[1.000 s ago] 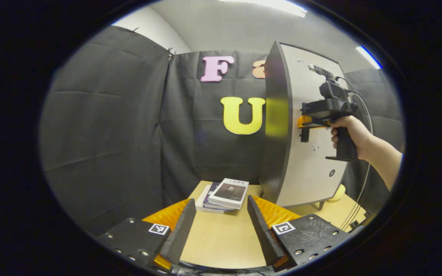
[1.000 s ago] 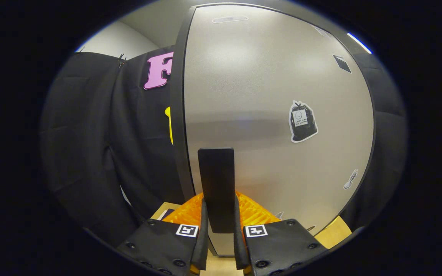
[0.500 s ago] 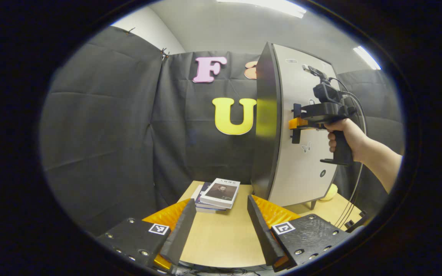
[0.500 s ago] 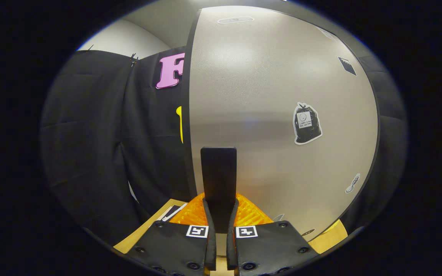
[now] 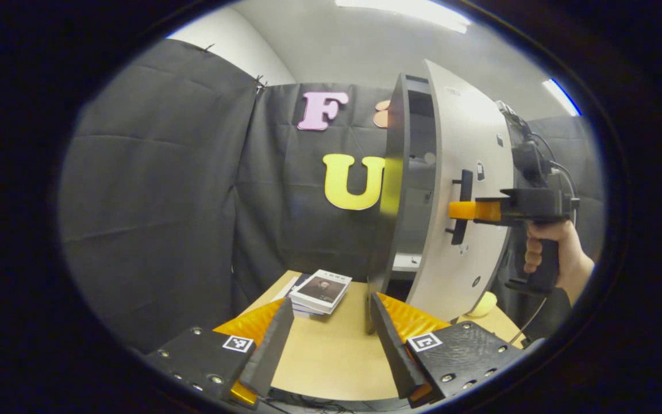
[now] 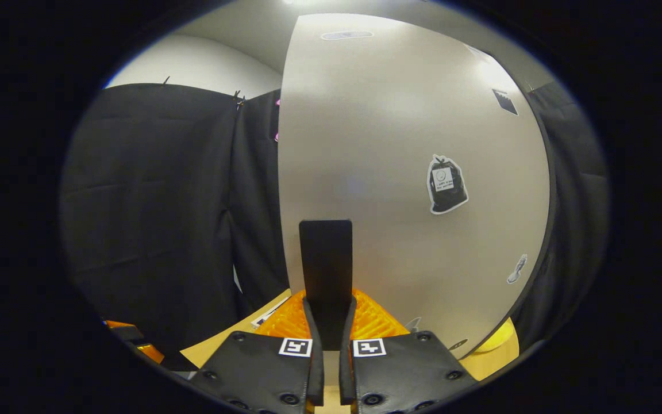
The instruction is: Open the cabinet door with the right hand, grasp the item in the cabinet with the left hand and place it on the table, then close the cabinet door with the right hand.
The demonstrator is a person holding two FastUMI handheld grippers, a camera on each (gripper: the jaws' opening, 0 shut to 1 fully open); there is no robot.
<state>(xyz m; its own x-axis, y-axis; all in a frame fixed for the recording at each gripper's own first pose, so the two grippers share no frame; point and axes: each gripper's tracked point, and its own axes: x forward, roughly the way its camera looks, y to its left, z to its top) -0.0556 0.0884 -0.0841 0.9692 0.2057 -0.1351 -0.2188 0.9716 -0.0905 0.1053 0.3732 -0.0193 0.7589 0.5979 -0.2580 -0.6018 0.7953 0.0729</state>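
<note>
The cabinet (image 5: 391, 190) stands on the table with its pale door (image 5: 472, 172) swung partly out, and the dark inside (image 5: 420, 172) shows through the gap. On a lower shelf lies something pale and flat (image 5: 405, 261); I cannot tell what it is. My right gripper (image 6: 329, 305) is shut on the door's black vertical handle (image 6: 325, 253). From the left gripper view, the right gripper (image 5: 462, 210) grips the handle (image 5: 465, 190), held by a hand (image 5: 555, 253). My left gripper (image 5: 331, 302) hangs open over the table, holding nothing.
A stack of books (image 5: 319, 290) lies on the wooden table (image 5: 331, 356) left of the cabinet. A yellow object (image 5: 483, 303) sits by the cabinet's foot. The door (image 6: 400, 144) carries a black sticker (image 6: 447, 184). The booth's black cloth closes off the left and back.
The right gripper has pulled the door from closed to partly open, exposing the cabinet's inside. The left gripper has stayed open over the table, shifting only slightly.
</note>
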